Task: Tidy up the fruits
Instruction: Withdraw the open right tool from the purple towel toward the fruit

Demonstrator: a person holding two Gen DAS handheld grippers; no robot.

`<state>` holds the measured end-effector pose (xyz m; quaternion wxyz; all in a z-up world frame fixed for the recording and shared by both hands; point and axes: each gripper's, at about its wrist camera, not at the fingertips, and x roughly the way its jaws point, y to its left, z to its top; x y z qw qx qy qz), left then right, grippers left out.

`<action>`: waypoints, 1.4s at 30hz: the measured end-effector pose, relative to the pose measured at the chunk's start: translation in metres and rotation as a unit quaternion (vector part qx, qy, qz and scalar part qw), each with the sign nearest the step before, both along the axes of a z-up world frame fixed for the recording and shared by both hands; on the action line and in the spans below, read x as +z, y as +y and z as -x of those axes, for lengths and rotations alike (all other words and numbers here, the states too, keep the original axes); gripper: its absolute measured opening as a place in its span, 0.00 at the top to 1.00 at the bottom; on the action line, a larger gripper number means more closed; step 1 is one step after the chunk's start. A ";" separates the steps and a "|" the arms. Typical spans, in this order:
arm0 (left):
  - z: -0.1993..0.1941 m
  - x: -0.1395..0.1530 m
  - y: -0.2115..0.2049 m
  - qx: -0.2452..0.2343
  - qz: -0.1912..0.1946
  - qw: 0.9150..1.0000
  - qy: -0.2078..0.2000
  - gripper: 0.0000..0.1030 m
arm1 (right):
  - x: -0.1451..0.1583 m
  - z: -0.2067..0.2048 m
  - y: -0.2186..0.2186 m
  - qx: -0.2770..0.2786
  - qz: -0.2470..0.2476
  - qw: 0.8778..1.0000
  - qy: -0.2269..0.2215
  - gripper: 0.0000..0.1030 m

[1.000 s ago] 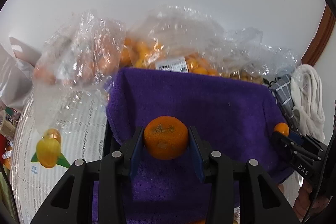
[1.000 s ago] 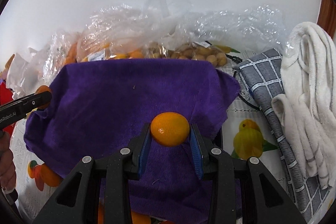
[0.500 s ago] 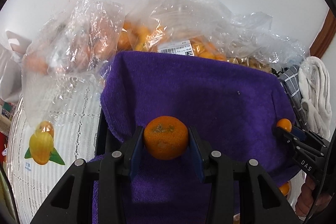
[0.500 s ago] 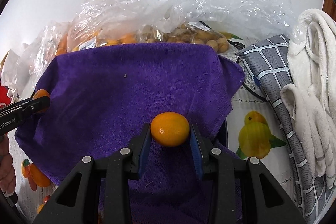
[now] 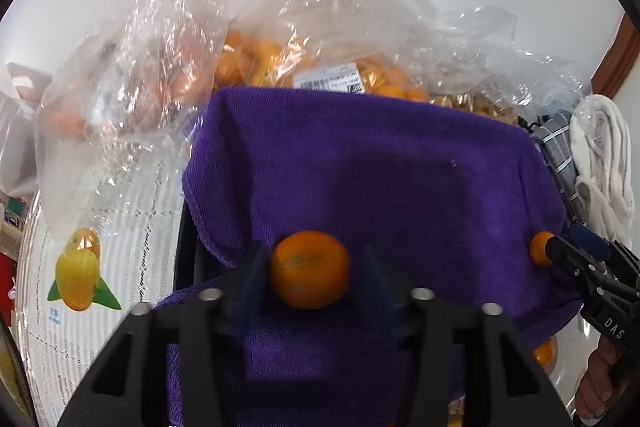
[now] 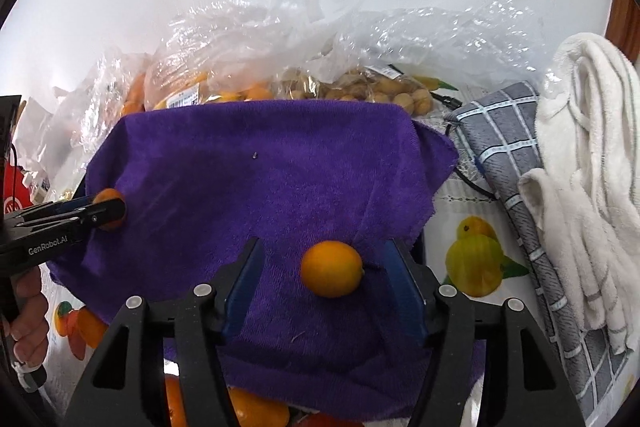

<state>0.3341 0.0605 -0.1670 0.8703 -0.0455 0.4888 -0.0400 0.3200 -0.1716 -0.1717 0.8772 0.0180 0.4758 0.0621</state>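
Note:
A purple towel (image 5: pixel 360 167) (image 6: pixel 260 187) is draped over a dark container. My left gripper (image 5: pixel 312 249) hovers at the towel's near edge, its jaws opening and motion-blurred. A round orange (image 5: pixel 309 269) sits between them, with a clear gap on its right side. My right gripper (image 6: pixel 324 243) is also opening, its blue pads (image 6: pixel 244 283) well clear of the small smooth orange (image 6: pixel 331 269) lying on the towel between them. Each view shows the other gripper at the towel's side, the right gripper (image 5: pixel 560 251) and the left gripper (image 6: pixel 100 211), each with fruit at its tip.
Clear plastic bags of oranges (image 5: pixel 320 67) and of small brown fruit (image 6: pixel 380 95) crowd behind the towel. A grey checked cloth (image 6: pixel 512 155) and a white towel (image 6: pixel 592 147) lie to the right. More oranges (image 6: pixel 256 407) show under the purple towel's near edge. The tablecloth (image 5: pixel 120 227) has fruit prints.
Both grippers had their pads pressed on their oranges; now both sets of jaws have spread apart and let the fruit go onto the purple towel.

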 end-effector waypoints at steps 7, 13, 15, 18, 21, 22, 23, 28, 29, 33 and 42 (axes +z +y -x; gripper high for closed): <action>0.014 0.030 -0.001 -0.004 0.008 0.999 -0.039 0.41 | 0.023 0.024 -0.009 -0.019 0.015 0.999 -0.024 0.40; 0.040 0.065 0.005 0.008 0.025 0.996 -0.084 0.41 | 0.048 0.053 -0.017 -0.034 0.025 0.998 -0.054 0.40; 0.053 0.070 0.009 0.010 0.034 0.995 -0.096 0.41 | 0.054 0.062 -0.019 -0.035 0.023 0.998 -0.056 0.40; 0.071 0.071 0.012 0.007 0.026 0.996 -0.090 0.41 | 0.057 0.075 -0.020 -0.025 0.019 0.998 -0.056 0.40; 0.089 0.070 0.013 0.003 -0.008 0.995 -0.098 0.41 | 0.056 0.089 -0.019 -0.015 0.015 0.998 -0.055 0.40; 0.096 0.069 0.014 0.004 -0.016 0.995 -0.100 0.41 | 0.055 0.094 -0.019 -0.012 0.010 0.998 -0.053 0.40; 0.104 0.068 0.017 0.004 -0.020 0.995 -0.101 0.41 | 0.054 0.097 -0.019 -0.011 0.007 0.999 -0.051 0.40; 0.134 0.063 0.030 0.003 -0.010 0.996 -0.087 0.41 | 0.044 0.114 -0.018 -0.005 -0.009 1.000 -0.022 0.40; 0.139 0.063 0.033 0.005 -0.010 0.996 -0.084 0.41 | 0.042 0.117 -0.018 -0.005 -0.011 1.000 -0.020 0.40; 0.159 0.057 0.040 0.007 -0.012 0.997 -0.073 0.41 | 0.038 0.134 -0.019 -0.004 -0.017 1.000 -0.019 0.40; 0.187 0.024 0.051 0.028 -0.024 0.999 -0.034 0.41 | 0.024 0.155 -0.017 -0.002 -0.011 1.000 -0.021 0.41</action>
